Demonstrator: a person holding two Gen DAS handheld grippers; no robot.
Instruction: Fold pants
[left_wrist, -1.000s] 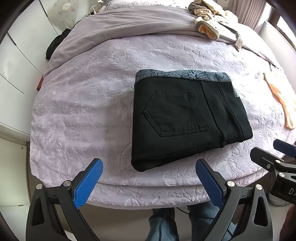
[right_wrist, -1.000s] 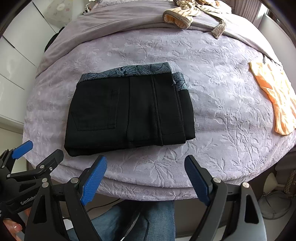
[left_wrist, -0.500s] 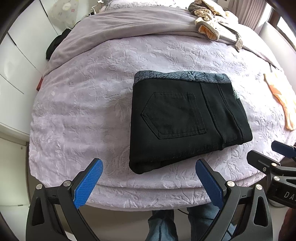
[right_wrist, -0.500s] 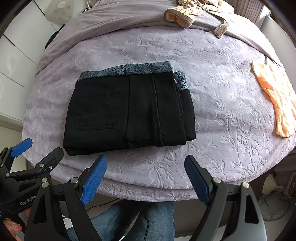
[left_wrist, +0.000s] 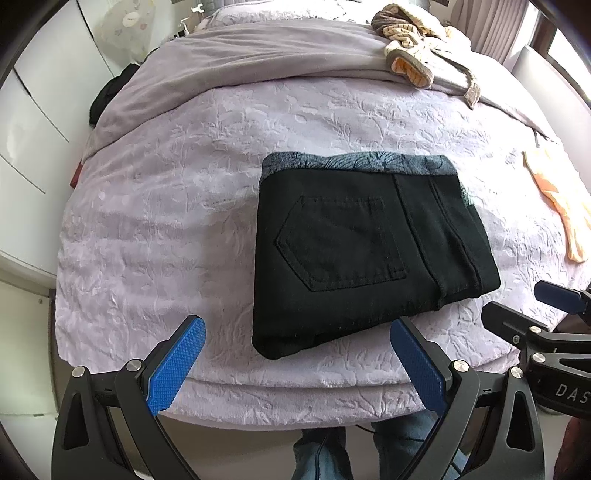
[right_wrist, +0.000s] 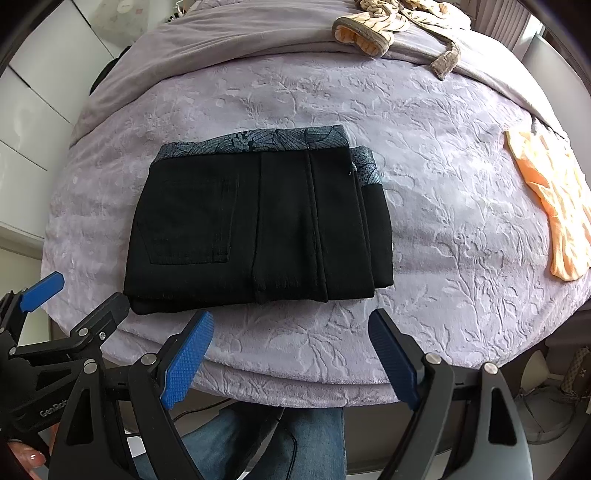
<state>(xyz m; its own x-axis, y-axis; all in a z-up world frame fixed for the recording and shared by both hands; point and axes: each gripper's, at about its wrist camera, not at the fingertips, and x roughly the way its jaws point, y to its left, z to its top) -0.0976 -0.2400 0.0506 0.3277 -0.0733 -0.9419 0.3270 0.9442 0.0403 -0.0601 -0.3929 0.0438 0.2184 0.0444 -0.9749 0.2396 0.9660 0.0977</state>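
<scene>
Lying folded on lilac bedspread (left_wrist: 155, 236): black pants (left_wrist: 362, 243); left tool (left_wrist: 295, 362), right tool (right_wrist: 291, 354) wide, empty.

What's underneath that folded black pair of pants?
The black pants lie on a lilac embossed bedspread, which shows all around them. Patterned grey fabric peeks out along the far edge. Anything else beneath the folded layers is covered.

Both grippers, the left gripper (left_wrist: 297, 363) and the right gripper (right_wrist: 290, 354), show black frames, silver screws and blue knurled pads (left_wrist: 175, 371); the person wears blue jeans (right_wrist: 306, 443).
</scene>
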